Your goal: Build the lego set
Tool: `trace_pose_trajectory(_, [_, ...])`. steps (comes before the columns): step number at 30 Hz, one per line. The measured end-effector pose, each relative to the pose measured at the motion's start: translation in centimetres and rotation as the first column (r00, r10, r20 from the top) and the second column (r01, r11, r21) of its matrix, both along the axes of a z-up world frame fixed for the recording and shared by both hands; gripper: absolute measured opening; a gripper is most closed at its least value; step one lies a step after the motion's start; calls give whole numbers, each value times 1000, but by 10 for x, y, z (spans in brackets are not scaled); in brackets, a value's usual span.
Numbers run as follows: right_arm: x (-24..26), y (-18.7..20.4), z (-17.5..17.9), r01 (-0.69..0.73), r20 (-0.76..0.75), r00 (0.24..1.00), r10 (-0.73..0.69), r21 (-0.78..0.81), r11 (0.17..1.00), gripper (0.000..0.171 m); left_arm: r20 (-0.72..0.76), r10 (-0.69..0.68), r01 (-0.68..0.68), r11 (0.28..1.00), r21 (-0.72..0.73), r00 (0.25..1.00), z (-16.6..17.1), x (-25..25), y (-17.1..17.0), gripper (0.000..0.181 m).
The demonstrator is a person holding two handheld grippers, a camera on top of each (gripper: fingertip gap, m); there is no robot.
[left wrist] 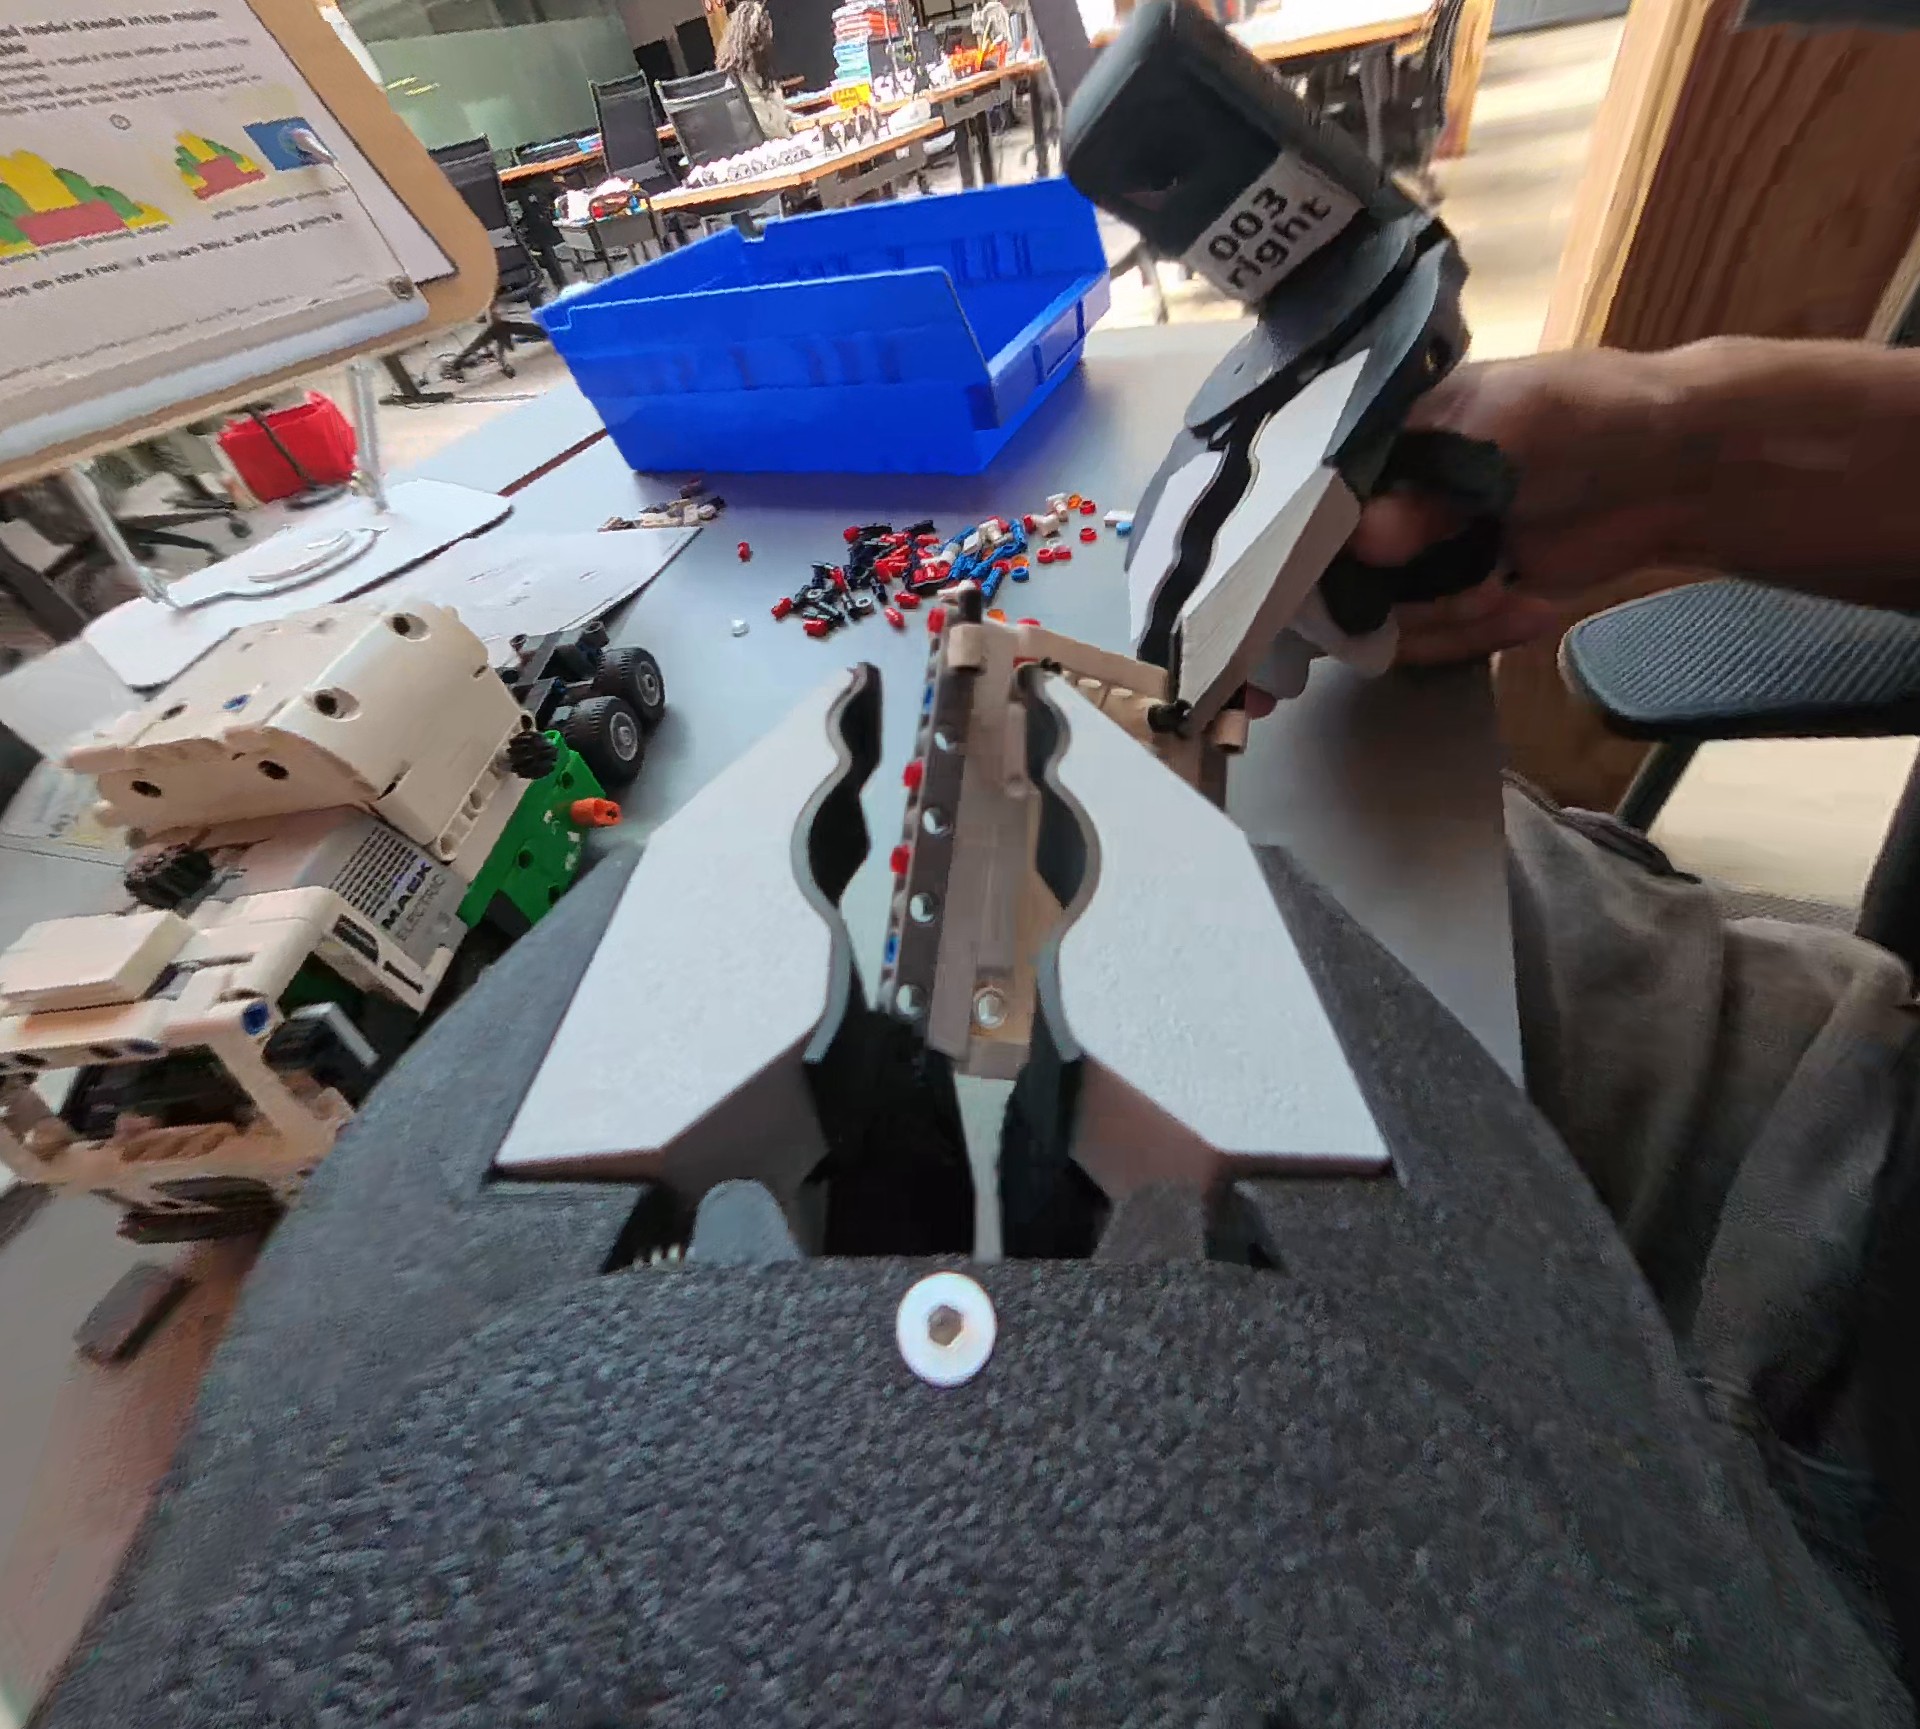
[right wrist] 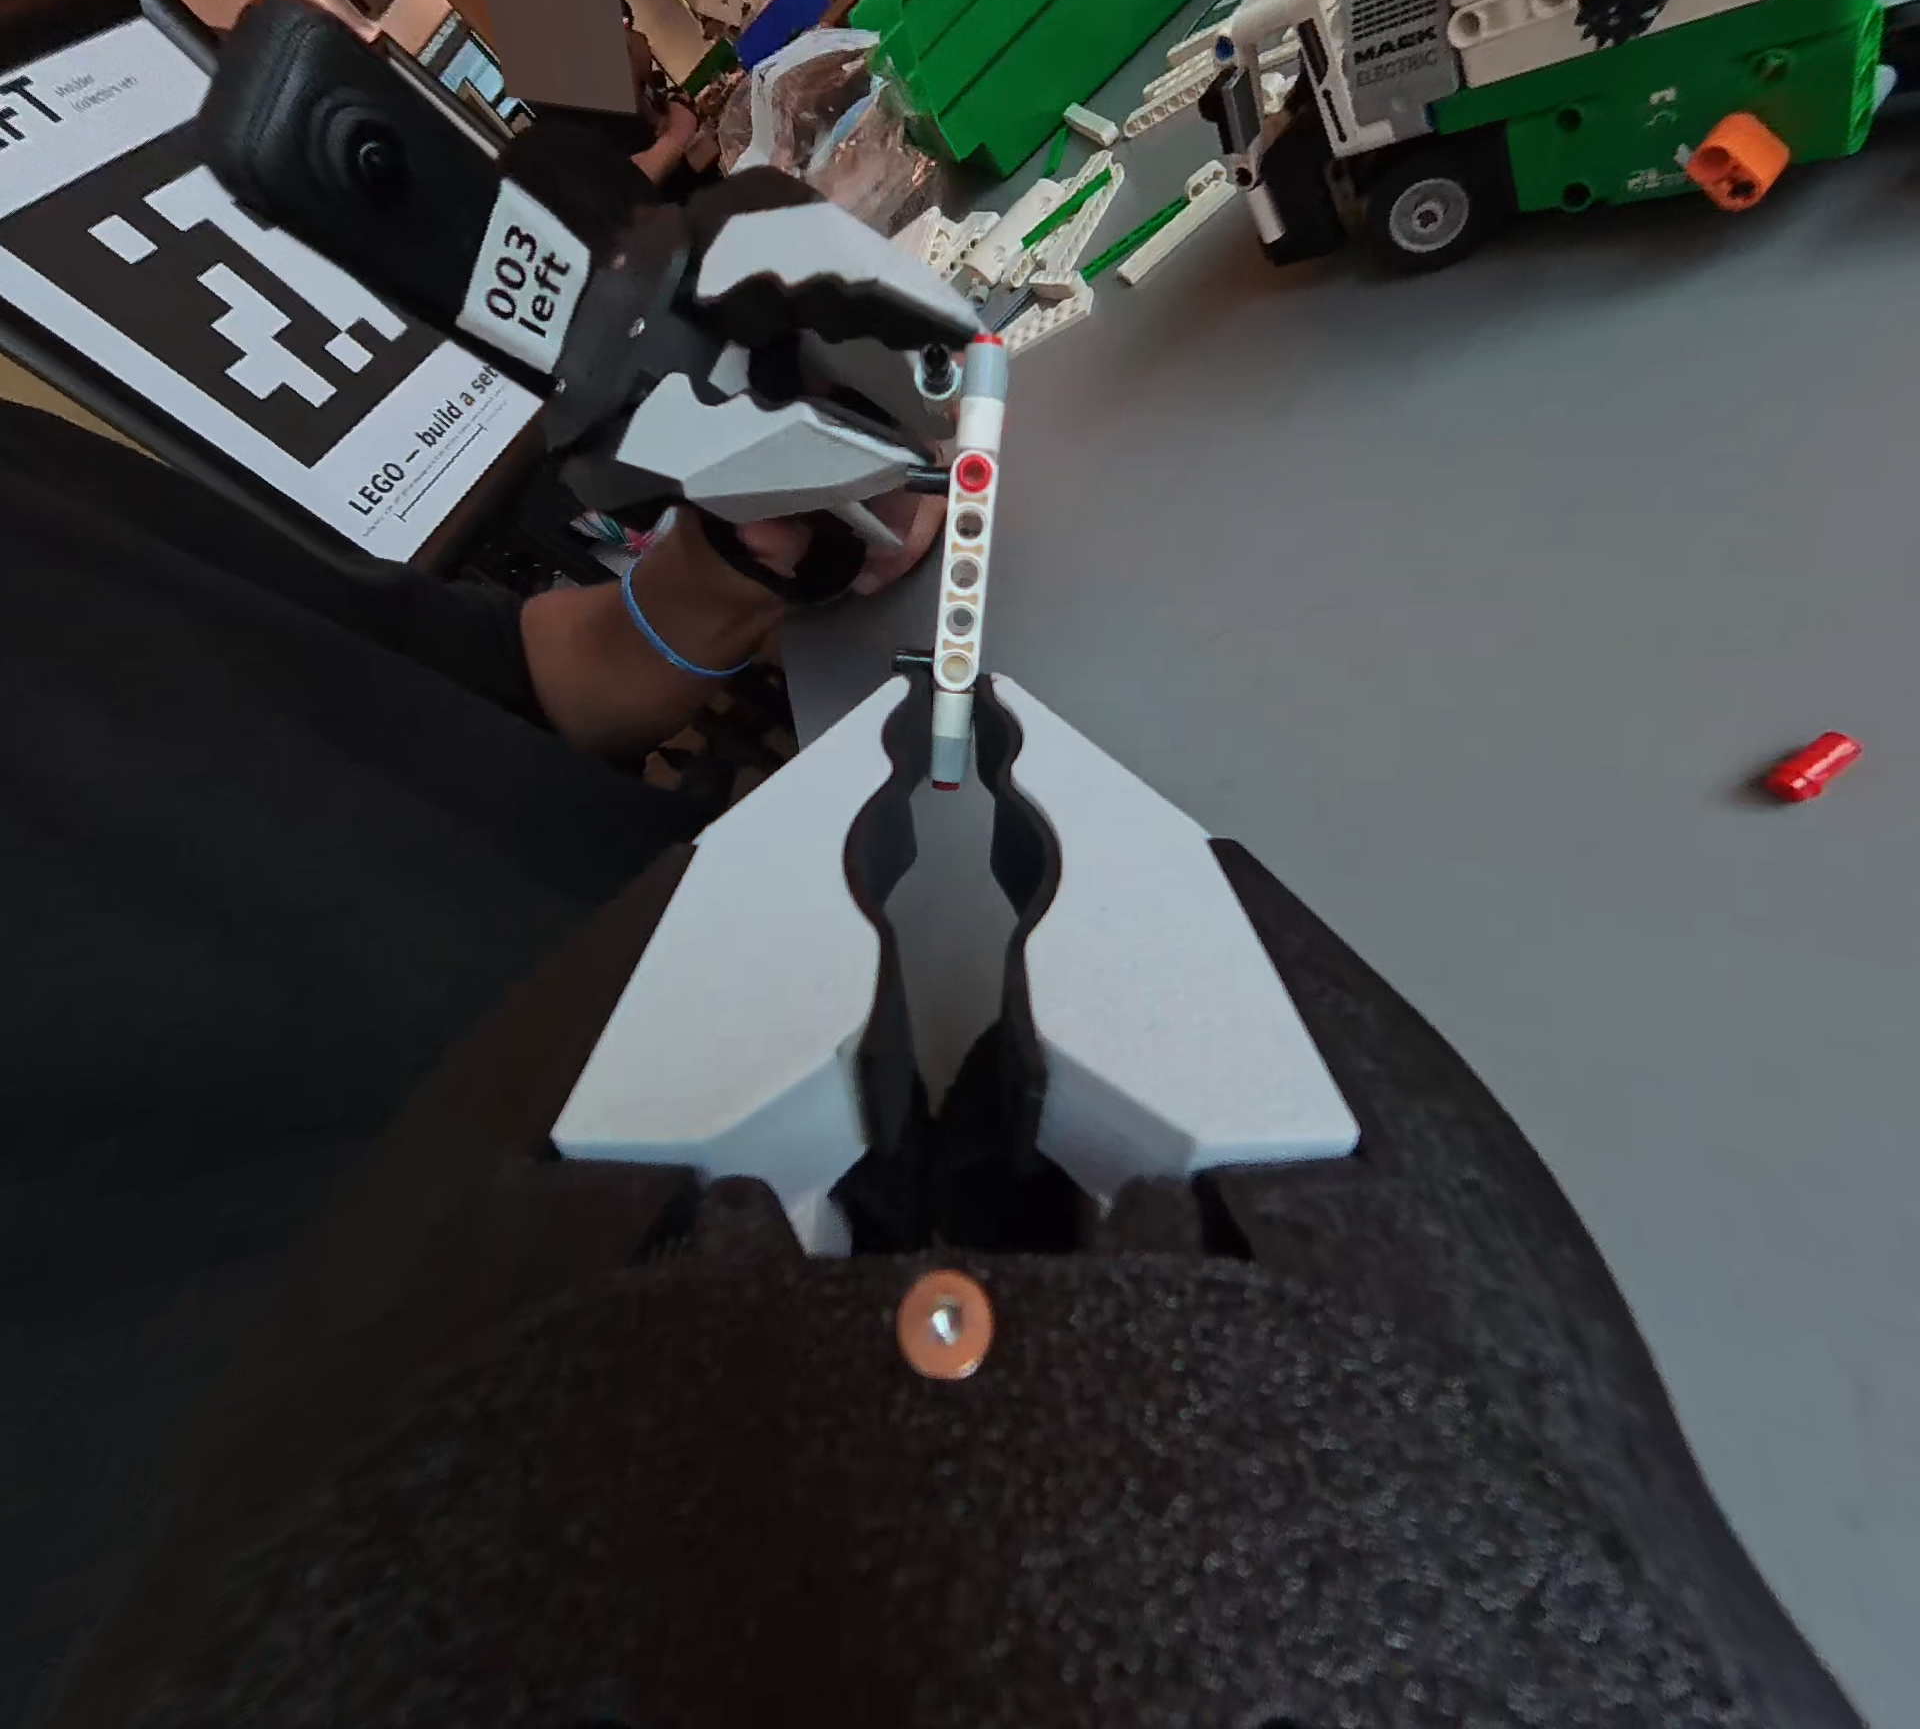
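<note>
Black textured grippers, white wavy-edged jaws, blue wristband.

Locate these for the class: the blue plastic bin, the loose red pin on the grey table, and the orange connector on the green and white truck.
Blue plastic bin (left wrist: 831, 391): left wrist view, on its front wall.
Loose red pin (right wrist: 1812, 765): right wrist view, mid-body.
Orange connector (right wrist: 1737, 160): right wrist view, on its round end face.

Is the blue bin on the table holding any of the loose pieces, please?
No, the blue bin looks empty; the loose pieces lie on the table before it.

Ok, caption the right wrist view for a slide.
Both tools grip a white beam above the table.
</note>
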State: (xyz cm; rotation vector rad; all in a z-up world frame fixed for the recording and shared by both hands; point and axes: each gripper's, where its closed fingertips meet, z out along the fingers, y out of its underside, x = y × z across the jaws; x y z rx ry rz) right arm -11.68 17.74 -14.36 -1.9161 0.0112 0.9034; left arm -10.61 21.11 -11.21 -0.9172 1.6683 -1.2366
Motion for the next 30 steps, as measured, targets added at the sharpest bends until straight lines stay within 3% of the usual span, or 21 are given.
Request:
trace_pose_trajectory(2, [0,0,1,-3,-2,1000,3,8,1000,6,-10,-30,29,994,-105,999,6,-3,4,48])
trace_pose_trajectory(4, [1,0,6,4,7,1000,-4,42,999,6,-63,-96,84,982,-171,993,3,-6,4,54])
trace_pose_trajectory(7, [-11,-2,26,-47,27,999,42,186,981,6,-260,-304,223,928,-298,917,-16,-14,-11,68])
trace_pose_trajectory(10, [-11,3,33,-3,73,997,-17,264,965,6,-265,-483,306,807,-506,835,-9,-20,-28,57])
trace_pose_trajectory(13, [-11,2,46,29,-33,999,-20,313,949,6,-181,-514,291,702,-650,838,6,-14,-32,35])
trace_pose_trajectory(15, [-12,5,40,31,-28,999,-24,280,959,6,-119,-511,284,640,-713,852,15,-11,-30,0])
trace_pose_trajectory(26, [-8,2,40,20,-82,997,1,254,967,12,-71,-488,276,601,-750,870,21,-9,-28,3])
trace_pose_trajectory(29, [-5,3,41,33,-181,984,7,219,975,12,-32,-535,298,519,-801,844,29,-12,-32,26])
trace_pose_trajectory(30, [-2,4,42,46,-208,978,-1,210,977,12,-30,-543,290,493,-820,839,29,-11,-32,27])
